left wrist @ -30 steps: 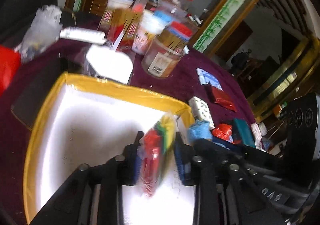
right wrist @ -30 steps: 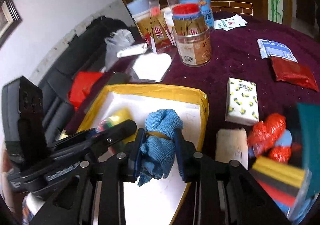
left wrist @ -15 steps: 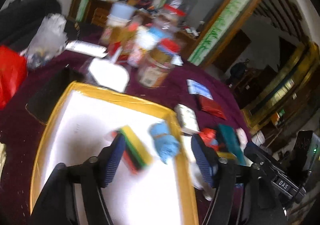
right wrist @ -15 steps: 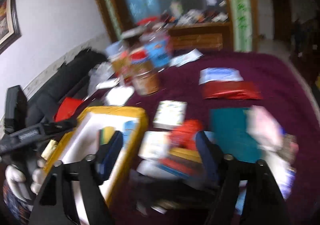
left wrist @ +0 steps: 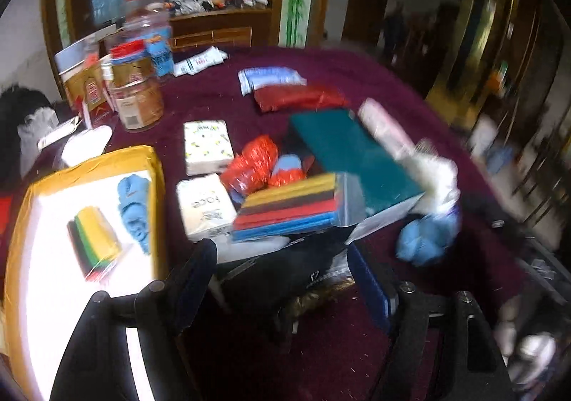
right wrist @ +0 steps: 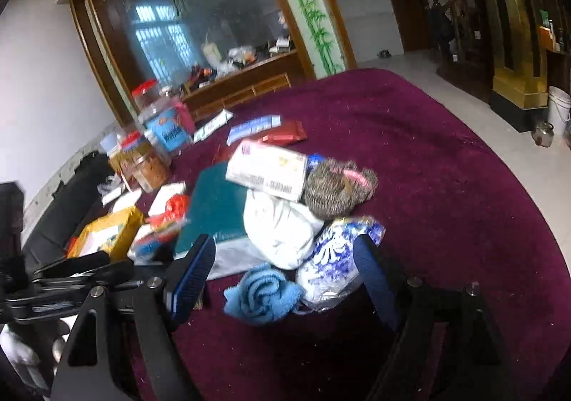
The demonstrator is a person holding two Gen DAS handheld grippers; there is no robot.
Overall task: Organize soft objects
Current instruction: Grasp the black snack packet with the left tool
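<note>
- A second earlier we had a packet of coloured sponges pinched in the left gripper (left wrist: 282, 279) and a rolled blue cloth in the right gripper (right wrist: 285, 272), both over the yellow-rimmed tray (left wrist: 89, 162); by this moment both lay in the tray and both tools had swung away to the right, toward the pile on the maroon table (right wrist: 446, 158).
- In the left wrist view the tray sat at the table's left edge, with the sponge packet (left wrist: 94, 244) lying flat in it and the blue cloth roll (left wrist: 134, 208) against its right rim.
- The left gripper's jaws stood spread and were opening a little further, with nothing pinched; through the gap we saw only a dark object and the table cloth.
- Just past the tray's right rim lay two tissue packs (left wrist: 208, 146), red net bags (left wrist: 253, 162), a second striped sponge stack (left wrist: 289, 204) and a teal box (left wrist: 349, 151).
- The right gripper's jaws were spread and empty, pointed steeply down at a second blue towel roll (right wrist: 262, 294), which lay between the fingers' lines but apart from the pads, beside a blue-patterned bag (right wrist: 339, 258) and a white bundle (right wrist: 282, 226).
- We judged the step to be the reach for the next pair of soft things: the right hand needed to drop onto the towel roll and close, while the left needed to settle on a target, likely the sponge stack.
</note>
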